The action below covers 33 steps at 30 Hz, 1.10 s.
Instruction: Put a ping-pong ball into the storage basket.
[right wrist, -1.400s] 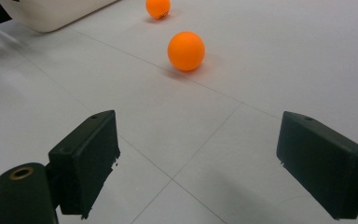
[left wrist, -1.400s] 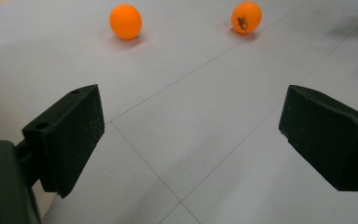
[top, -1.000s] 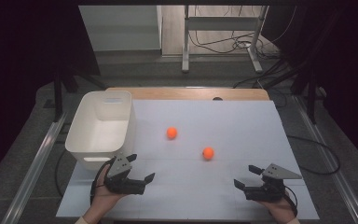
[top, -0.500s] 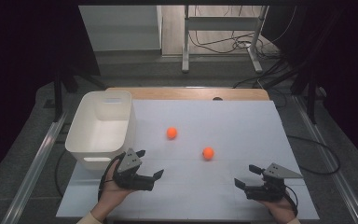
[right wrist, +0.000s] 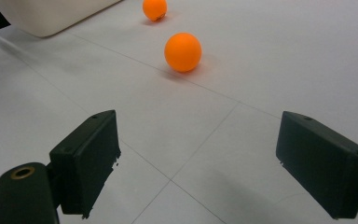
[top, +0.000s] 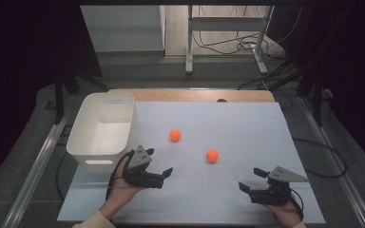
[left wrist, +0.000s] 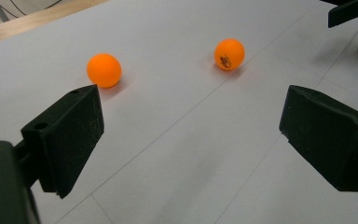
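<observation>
Two orange balls lie on the white sheet, well apart from each other. The far ball point(top: 175, 135) sits near the bin point(top: 102, 130); the near ball point(top: 212, 156) lies toward the middle of the sheet, between my two tongs and ahead of both. Neither is held.

My left tongs point(top: 164, 174) hover low over the sheet just in front of the bin, jaws spread wide and empty; in the left gripper view both balls lie beyond them, the far ball point(left wrist: 104, 70) off the left jaw and the near ball point(left wrist: 229, 54) between the jaws but farther out. My right tongs point(top: 250, 183) rest near the front right, likewise spread and empty, with the near ball point(right wrist: 182, 52) ahead of them.

I judge the step to be a reach with the left tongs. To do it well I should centre one ball between the jaws, keep the tips just off the sheet, and close slowly across the widest part: a smooth round ball will squirt out or roll if pinched off-centre.

The inside bottom of the bin is partly hidden by its near wall. The print on the near ball is too small to read.
</observation>
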Motion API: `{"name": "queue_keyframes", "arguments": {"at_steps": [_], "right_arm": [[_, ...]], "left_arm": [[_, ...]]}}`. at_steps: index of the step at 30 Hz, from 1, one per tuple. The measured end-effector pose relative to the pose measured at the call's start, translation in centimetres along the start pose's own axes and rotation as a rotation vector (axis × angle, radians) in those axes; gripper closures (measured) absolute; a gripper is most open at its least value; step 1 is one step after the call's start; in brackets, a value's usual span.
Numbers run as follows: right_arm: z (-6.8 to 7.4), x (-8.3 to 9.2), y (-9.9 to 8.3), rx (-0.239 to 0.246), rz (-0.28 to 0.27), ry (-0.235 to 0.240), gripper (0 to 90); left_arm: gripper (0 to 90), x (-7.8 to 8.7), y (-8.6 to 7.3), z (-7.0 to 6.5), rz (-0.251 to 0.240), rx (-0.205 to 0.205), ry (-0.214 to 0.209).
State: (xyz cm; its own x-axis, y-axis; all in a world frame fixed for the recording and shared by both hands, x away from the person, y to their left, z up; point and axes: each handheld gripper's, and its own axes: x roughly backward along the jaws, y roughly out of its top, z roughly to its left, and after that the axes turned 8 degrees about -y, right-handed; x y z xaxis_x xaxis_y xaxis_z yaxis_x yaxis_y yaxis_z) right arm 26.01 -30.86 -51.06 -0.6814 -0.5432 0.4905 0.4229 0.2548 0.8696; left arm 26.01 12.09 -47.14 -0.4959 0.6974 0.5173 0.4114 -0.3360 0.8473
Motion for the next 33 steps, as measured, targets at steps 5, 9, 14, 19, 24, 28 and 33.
{"name": "queue_keyframes", "arguments": {"at_steps": [5,9,14,19,24,28,33], "right_arm": [[0.0,0.1,0.0,-0.003,-0.008,0.004,13.9],[0.0,0.1,0.0,0.001,-0.005,0.003,13.9],[0.0,0.0,0.0,0.004,-0.002,0.003,13.9],[0.1,0.0,0.0,0.006,-0.001,0.003,13.9],[0.1,0.0,0.0,0.010,0.001,0.003,13.9],[0.0,0.0,0.0,0.010,0.001,0.001,13.9],[0.1,0.0,0.0,0.011,0.004,0.002,14.0]], "left_arm": [[7.4,-0.7,0.3,0.3,0.032,0.018,0.020],[7.4,-1.1,0.8,0.5,0.035,0.021,0.026],[7.5,-1.4,1.2,0.6,0.029,0.020,0.025],[7.2,-2.0,1.6,0.6,0.034,0.016,0.026],[6.7,-2.5,2.0,0.7,0.036,0.011,0.034],[6.6,-2.8,2.1,1.0,0.033,0.017,0.042],[6.7,-3.1,2.2,1.5,0.035,0.028,0.043]]}}
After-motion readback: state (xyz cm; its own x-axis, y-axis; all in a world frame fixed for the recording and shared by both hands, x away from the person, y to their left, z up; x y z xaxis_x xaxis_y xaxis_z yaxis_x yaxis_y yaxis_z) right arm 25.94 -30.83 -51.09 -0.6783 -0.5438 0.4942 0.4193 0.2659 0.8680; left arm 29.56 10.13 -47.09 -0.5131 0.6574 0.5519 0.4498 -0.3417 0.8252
